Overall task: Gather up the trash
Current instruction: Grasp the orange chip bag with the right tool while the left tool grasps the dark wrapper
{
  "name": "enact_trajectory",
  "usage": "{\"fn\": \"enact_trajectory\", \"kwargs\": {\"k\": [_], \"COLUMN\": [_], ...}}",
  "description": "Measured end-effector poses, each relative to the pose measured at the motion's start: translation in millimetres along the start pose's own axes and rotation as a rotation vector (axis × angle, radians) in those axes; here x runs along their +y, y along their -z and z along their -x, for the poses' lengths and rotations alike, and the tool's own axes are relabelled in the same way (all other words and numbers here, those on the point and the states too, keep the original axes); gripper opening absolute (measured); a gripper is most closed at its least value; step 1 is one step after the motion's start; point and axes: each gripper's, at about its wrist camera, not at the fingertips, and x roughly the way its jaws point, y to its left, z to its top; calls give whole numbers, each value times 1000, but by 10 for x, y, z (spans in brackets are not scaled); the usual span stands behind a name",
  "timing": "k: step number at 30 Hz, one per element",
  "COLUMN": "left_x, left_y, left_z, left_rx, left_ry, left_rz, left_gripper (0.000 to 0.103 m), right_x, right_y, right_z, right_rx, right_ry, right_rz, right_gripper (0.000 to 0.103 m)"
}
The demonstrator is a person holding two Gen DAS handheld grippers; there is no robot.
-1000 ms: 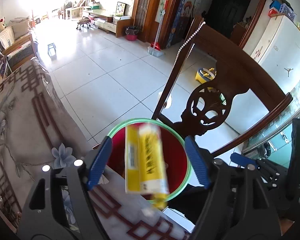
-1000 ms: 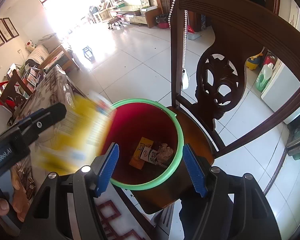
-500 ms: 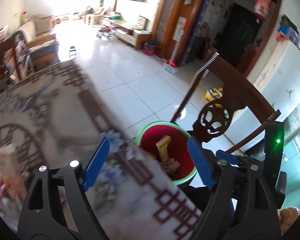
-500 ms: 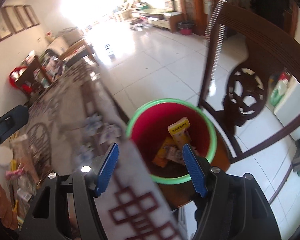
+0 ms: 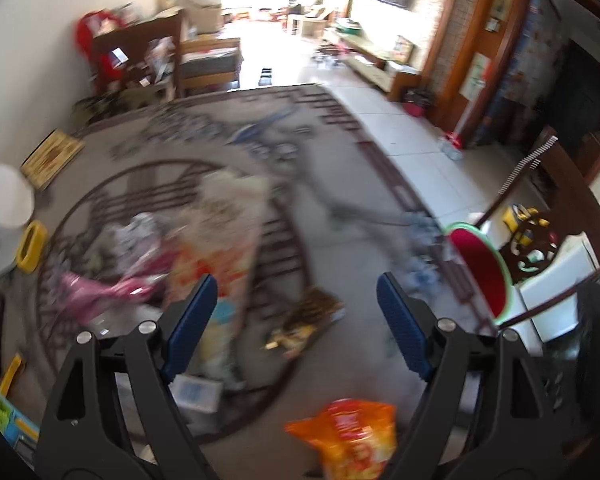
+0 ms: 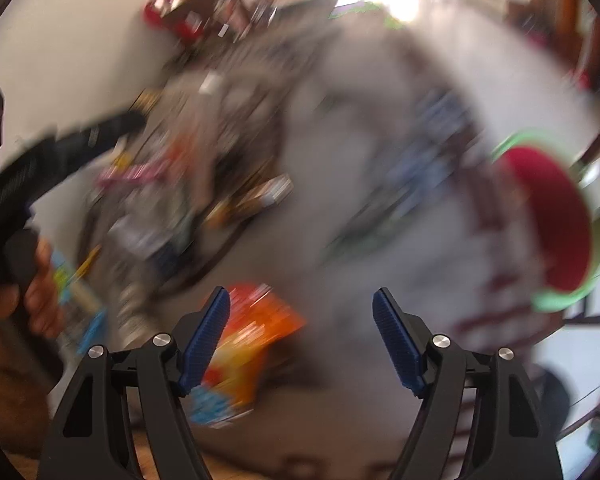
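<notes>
My left gripper (image 5: 296,320) is open and empty above the patterned table (image 5: 340,184). Trash lies on the table: an orange snack bag (image 5: 348,440) near the front, a brown-gold wrapper (image 5: 304,320) between my fingers' line of sight, and a pile of pink and pale wrappers (image 5: 148,264) at the left. The red bin with a green rim (image 5: 480,272) stands off the table's right edge. My right gripper (image 6: 300,332) is open and empty; its view is blurred, with the orange snack bag (image 6: 252,344) just ahead of its left finger and the bin (image 6: 552,216) at right.
A carved dark wooden chair (image 5: 540,240) stands behind the bin. A white round container (image 5: 4,204) and a yellow item (image 5: 32,246) sit at the table's left edge. The left gripper and the hand holding it (image 6: 28,276) show at the left of the right wrist view.
The yellow box dropped from my left gripper into the bin. Both grippers then swung left, away from the bin, and now face the trash on the table.
</notes>
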Motion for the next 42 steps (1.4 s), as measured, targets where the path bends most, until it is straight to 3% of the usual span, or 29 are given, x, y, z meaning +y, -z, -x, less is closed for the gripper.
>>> {"fn": "enact_trajectory", "kwargs": {"k": [3,10,12,14,17,23,27,33,38,40,42], "left_x": [201,352,339,289,152,-67,-179,-236,-224,-216,-161], "left_y": [58,104,109,127,156,220,260,351,419,424,413], "left_z": [3,-16,-72,-132,-306,-757,-1076,-1438,-1533,-1525,-1511], "left_rx": [6,2,11,21,61,162,227,321,344,336,340], "left_ry": [-16,-22,-13,-4,17,59,55,57,45,30,43], "left_rz": [36,46,40,22,-26,-106,-168,-190,-181,-184,-145], "left_gripper": [79,79,79,79,79,79,79,78,60,47,47], "right_x": [86,37,32,1,28,-14,-128,-351,-363,-356,-341], "right_y": [62,118,168,187,130,-42,-98,-110,-156,-142,-169], "right_z": [-278,-640,-696,-699,-576,-27,236,308,254,249,241], "right_rx": [105,247,272,279,229,2,-98,-120,-112,-110,-111], "right_ry": [-47,-149,-170,-216,-195,-14,75,73,69,67,67], "right_rz": [-51,-177,-197,-214,-191,-121,-130,-197,-199,-192,-183], "right_gripper": [72,73,68,45,34,33,33,33,33,33,33]}}
